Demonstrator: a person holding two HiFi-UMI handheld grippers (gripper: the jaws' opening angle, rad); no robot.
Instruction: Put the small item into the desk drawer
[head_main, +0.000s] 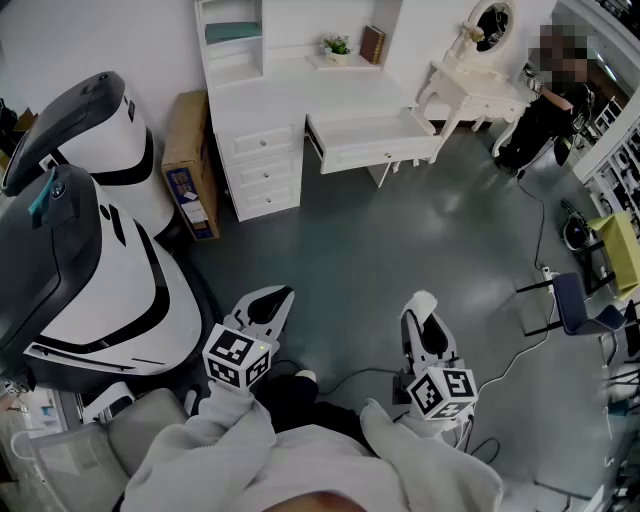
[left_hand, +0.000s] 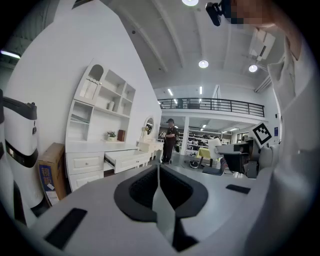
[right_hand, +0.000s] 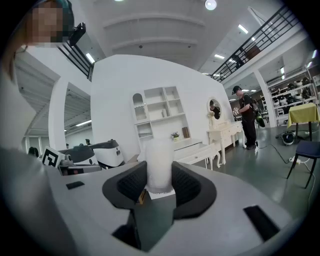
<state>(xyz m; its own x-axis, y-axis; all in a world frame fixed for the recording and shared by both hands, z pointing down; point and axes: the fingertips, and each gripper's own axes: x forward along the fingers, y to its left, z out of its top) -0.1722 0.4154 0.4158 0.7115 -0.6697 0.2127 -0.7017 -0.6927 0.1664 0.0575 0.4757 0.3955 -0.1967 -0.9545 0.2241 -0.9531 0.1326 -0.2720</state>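
The right gripper (right_hand: 159, 175) squeezes the small item (right_hand: 159, 155) by its sides, far from the desk drawer (head_main: 375, 142). The item looks light and maybe slippery. The left gripper (left_hand: 158, 182) is closed and empty.

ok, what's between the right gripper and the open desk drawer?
Only bare grey floor, per the head view. The right gripper, shut on the small white item, is well short of the open drawer.

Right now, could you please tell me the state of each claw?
Left claw: closed, empty.
Right claw: closed on the small white item.
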